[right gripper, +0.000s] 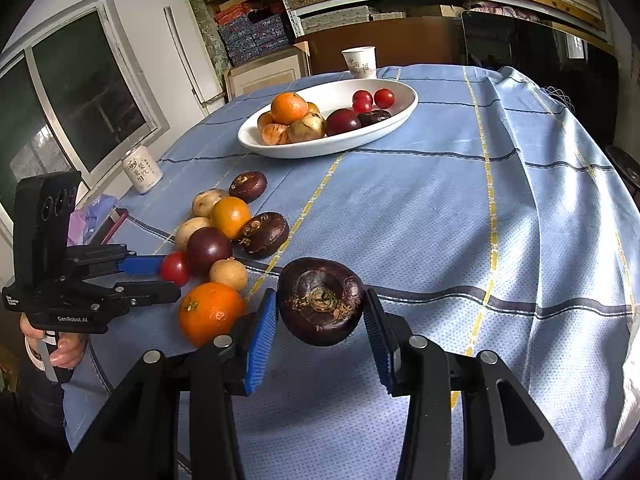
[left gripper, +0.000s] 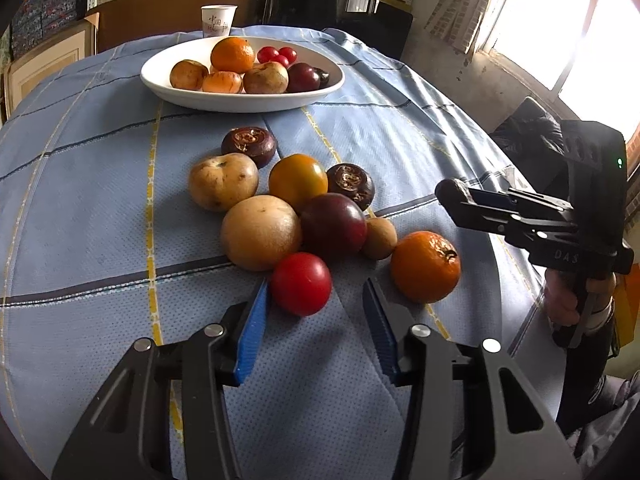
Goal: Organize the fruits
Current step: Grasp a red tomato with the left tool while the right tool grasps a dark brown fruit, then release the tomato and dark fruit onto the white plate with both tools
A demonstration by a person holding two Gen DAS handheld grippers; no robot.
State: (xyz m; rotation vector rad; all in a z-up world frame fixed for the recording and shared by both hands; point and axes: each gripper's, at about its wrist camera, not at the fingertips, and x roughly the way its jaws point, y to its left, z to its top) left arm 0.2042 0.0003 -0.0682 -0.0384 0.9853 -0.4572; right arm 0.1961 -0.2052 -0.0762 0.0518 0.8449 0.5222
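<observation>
The left gripper point(left gripper: 316, 300) fingers flank the red tomato point(left gripper: 301, 283), only the left one touching; the right gripper point(right gripper: 320, 312) fingers clamp a dark water chestnut point(right gripper: 321, 301).

Right hand-held gripper point(right gripper: 320, 312), lower centre: blue pads clamp a dark brown water chestnut point(right gripper: 321, 301). Left hand-held gripper point(right gripper: 162, 278), left edge, at red tomato point(right gripper: 175, 267). White bowl point(right gripper: 320, 148) of fruit, upper centre, on desk point(right gripper: 420, 216).

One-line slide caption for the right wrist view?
Right gripper holds a dark water chestnut above the blue cloth, fruit plate beyond.
</observation>
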